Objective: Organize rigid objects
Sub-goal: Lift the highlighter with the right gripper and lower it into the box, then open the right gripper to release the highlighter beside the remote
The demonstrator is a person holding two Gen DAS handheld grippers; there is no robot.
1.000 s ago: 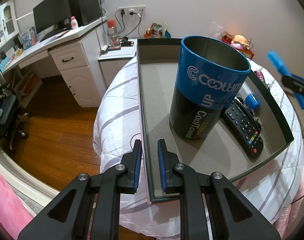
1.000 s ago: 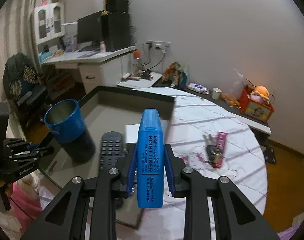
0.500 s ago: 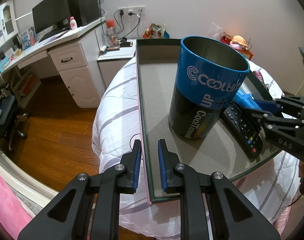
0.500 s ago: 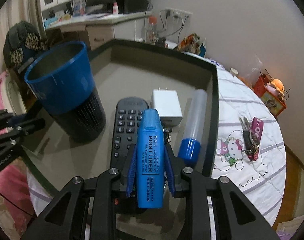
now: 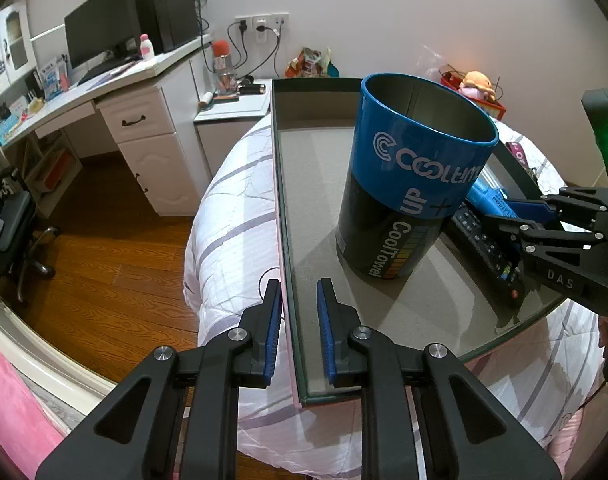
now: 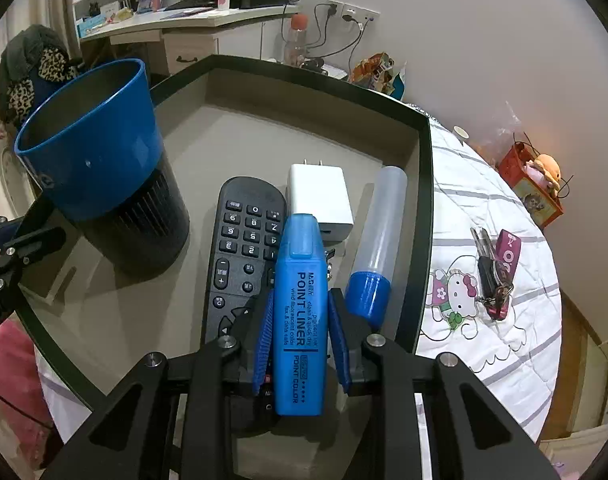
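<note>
A dark-rimmed tray [image 5: 315, 184] lies on a white quilt. In it stand a blue and black tin [image 5: 415, 184], and beside it lie a black remote [image 6: 244, 248], a white charger [image 6: 319, 196] and a clear tube with a blue cap [image 6: 377, 240]. My left gripper [image 5: 300, 320] sits astride the tray's near left wall, pads closed on it. My right gripper [image 6: 300, 300] is shut on a blue highlighter [image 6: 302, 312], held low over the remote, between it and the tube. The left wrist view shows that gripper [image 5: 499, 216] and highlighter [image 5: 487, 200] behind the tin.
A bunch of keys with a pink tag [image 6: 491, 272] lies on the quilt [image 6: 483, 208] right of the tray. A white desk with a monitor [image 5: 136, 92] and an office chair [image 5: 8, 232] stand to the left over a wooden floor.
My right gripper has come down and forward with the highlighter, from above the quilt to low over the remote inside the tray. The left gripper has stayed on the tray wall.
</note>
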